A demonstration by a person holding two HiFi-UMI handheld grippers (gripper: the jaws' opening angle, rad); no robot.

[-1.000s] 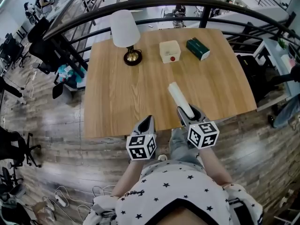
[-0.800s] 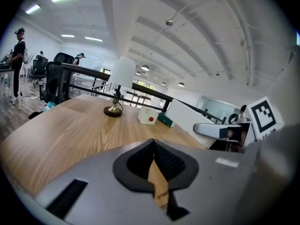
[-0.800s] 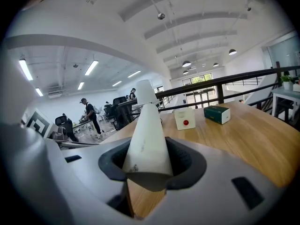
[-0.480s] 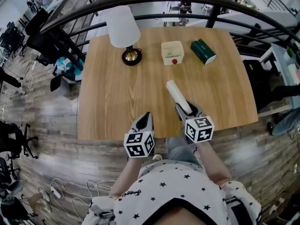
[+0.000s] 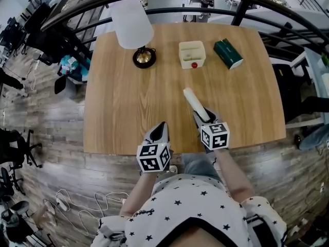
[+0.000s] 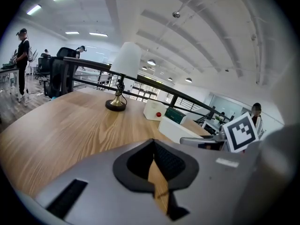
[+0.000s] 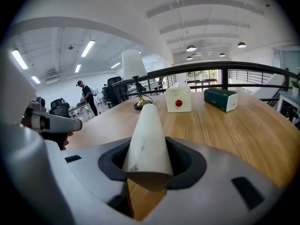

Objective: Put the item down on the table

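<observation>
A white cylinder (image 5: 194,103) sticks forward out of my right gripper (image 5: 204,118), which is shut on its near end over the front part of the wooden table (image 5: 128,102). In the right gripper view the cylinder (image 7: 146,135) fills the space between the black pads (image 7: 187,163) and points toward the lamp. My left gripper (image 5: 160,130) hovers at the table's front edge, to the left of the right one. Its jaws stand together with nothing between them; in the left gripper view only a thin sliver of wood shows between the pads (image 6: 171,161).
At the back of the table stand a white-shaded lamp (image 5: 132,24) on a brass base, a white box with a red button (image 5: 192,54) and a dark green box (image 5: 229,53). A black railing (image 5: 241,4) curves behind the table. Office chairs stand at the left.
Both grippers keep their places at the table's front and the cylinder stays in the right one. Only the head view has shifted a little.
</observation>
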